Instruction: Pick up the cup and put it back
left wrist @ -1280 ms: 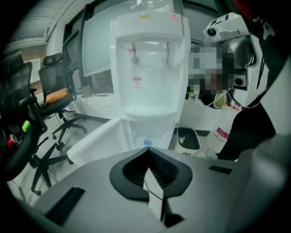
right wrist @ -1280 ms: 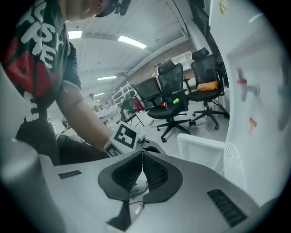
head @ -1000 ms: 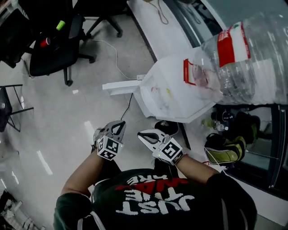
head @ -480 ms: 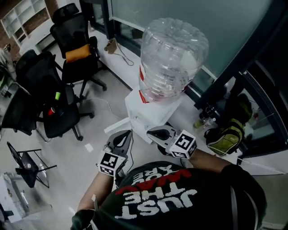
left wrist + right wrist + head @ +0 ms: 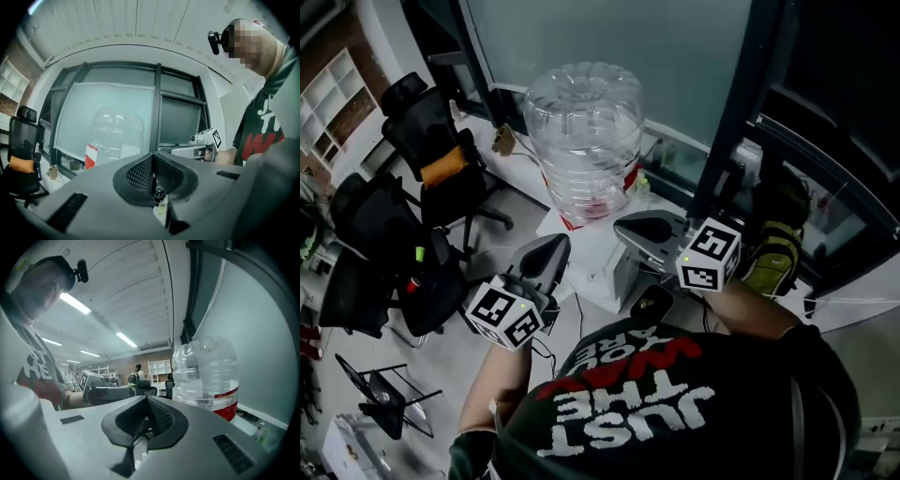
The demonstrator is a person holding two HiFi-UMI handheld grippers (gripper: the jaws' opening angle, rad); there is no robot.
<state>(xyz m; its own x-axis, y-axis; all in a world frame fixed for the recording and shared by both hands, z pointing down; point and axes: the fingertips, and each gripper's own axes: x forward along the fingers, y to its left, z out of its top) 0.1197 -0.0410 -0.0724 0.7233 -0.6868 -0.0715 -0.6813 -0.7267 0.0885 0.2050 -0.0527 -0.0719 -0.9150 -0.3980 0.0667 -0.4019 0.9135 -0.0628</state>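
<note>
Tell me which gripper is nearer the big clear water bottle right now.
Right. The right gripper sits beside the water bottle near its base, on its right; the left gripper is lower left, farther off.

1 H2O jug [image 5: 584,141], 1 dispenser [image 5: 595,258], 2 grippers [image 5: 553,246] [image 5: 623,225]

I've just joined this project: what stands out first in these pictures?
A big clear water bottle stands upended on a white dispenser, mid-frame by the glass wall. In front of it the left gripper and right gripper are held side by side, both shut and empty. Black office chairs crowd the floor at left.
</note>
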